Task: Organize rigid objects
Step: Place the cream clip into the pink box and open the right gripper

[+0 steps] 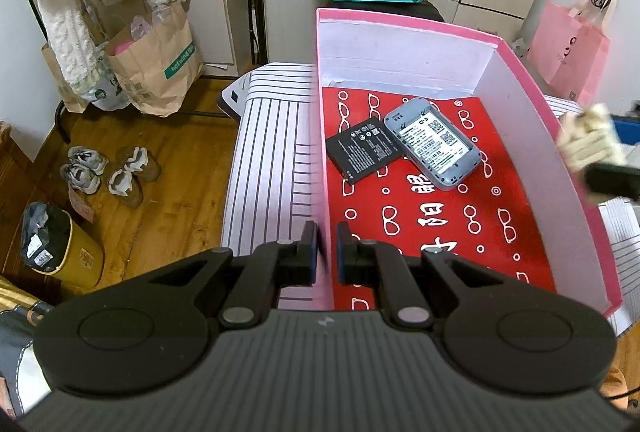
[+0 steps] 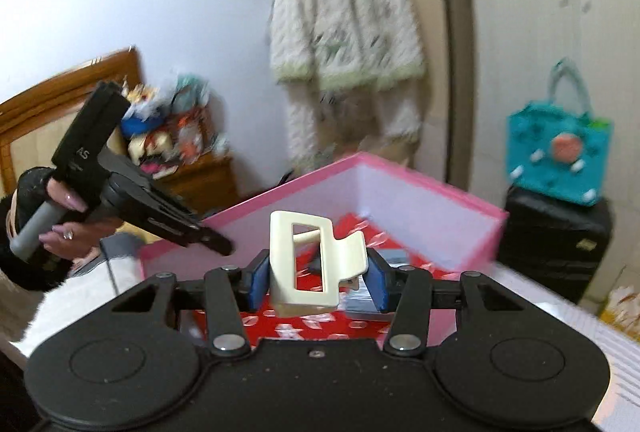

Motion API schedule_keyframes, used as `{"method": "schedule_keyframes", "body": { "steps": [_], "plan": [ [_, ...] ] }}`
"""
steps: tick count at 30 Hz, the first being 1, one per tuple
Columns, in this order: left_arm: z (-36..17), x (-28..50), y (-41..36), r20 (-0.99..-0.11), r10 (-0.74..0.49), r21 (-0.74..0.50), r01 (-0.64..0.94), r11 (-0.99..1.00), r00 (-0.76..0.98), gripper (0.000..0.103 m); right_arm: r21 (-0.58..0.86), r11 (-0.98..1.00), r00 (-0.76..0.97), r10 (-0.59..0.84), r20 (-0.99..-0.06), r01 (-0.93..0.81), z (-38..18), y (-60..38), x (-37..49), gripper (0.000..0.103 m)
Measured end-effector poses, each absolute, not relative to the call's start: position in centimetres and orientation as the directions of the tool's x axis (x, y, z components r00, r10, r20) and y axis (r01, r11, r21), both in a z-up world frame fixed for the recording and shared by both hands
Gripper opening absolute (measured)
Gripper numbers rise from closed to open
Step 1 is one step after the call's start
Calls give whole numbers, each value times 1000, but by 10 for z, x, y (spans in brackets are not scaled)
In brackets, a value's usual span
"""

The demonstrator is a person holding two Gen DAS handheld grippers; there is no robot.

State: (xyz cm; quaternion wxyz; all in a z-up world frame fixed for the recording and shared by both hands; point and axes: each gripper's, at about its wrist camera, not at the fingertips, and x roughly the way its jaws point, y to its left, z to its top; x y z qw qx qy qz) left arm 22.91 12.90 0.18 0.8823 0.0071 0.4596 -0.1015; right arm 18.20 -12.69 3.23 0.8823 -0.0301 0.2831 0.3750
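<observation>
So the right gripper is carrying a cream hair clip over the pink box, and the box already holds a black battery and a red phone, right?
Nearly. The right gripper does hold the cream hair clip over the pink box, and the black battery is inside, but the left wrist view shows that the device beside it is grey; only the lining is red.

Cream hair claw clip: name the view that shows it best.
Right wrist view: the cream hair claw clip sits sharp and central between the right tongs. The left wrist view shows it only blurred at the right edge.
</observation>
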Motion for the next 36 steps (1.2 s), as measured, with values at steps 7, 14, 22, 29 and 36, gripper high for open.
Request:
{"method": "schedule_keyframes", "body": {
  "steps": [7,14,22,29,36],
  "plan": [
    [1,225,125,-805,-166,-46,218,975,570,8,265,710,293,559,-776,-653,7,-49,250,54],
    [4,223,125,-804,-172,-44,231,972,570,9,255,742,184,453,-872,-620,-27,-14,288,54],
    [4,225,124,-806,-170,-36,241,970,567,9,211,737,151,392,-907,-642,-36,3,297,54],
    [4,222,121,-804,-161,-18,247,969,572,9,130,741,338,447,-828,-659,-3,-14,283,73],
    [4,220,116,-806,-137,31,272,962,577,9,139,781,492,509,-706,-609,49,-78,236,75]
  ]
}}
